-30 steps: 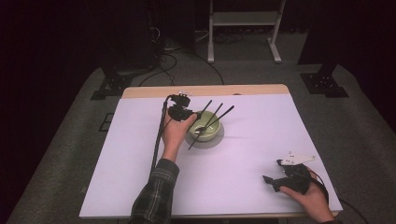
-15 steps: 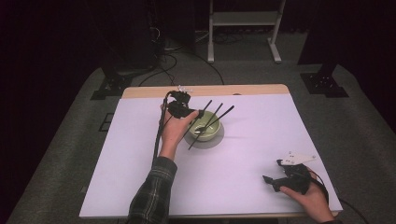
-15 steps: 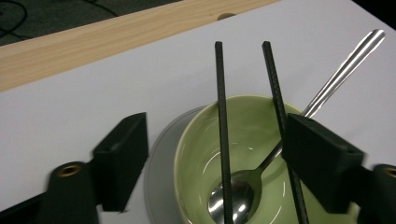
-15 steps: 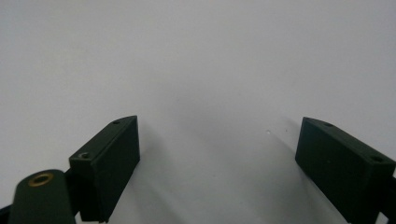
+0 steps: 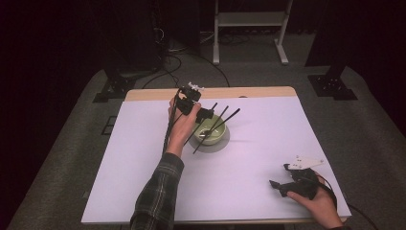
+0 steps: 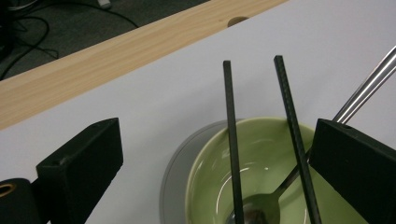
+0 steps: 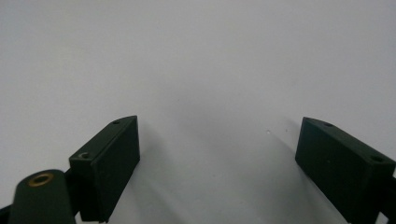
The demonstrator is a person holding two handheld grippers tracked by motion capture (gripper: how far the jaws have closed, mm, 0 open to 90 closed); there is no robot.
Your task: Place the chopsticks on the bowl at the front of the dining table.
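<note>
A light green bowl (image 5: 212, 135) stands on a grey round base (image 6: 172, 173) at the middle of the white table (image 5: 258, 129). Two black chopsticks (image 6: 232, 140) and a metal spoon (image 6: 366, 88) lean in the bowl, their ends pointing to the far right. My left gripper (image 5: 205, 114) hovers open over the bowl's far-left rim. In the left gripper view (image 6: 215, 140) both chopsticks lie between its jaws, touching neither. My right gripper (image 5: 280, 176) rests open near the front right corner, and the right gripper view (image 7: 219, 135) has bare white surface between its jaws.
A wooden strip (image 5: 239, 92) runs along the table's far edge. Beyond it on the dark floor are cables (image 5: 167, 57) and a white metal stand (image 5: 249, 28). A black cable (image 5: 167, 134) trails from the left gripper along the forearm.
The left hand has edged its gripper slightly farther and to the right over the bowl. The right gripper has stayed put.
</note>
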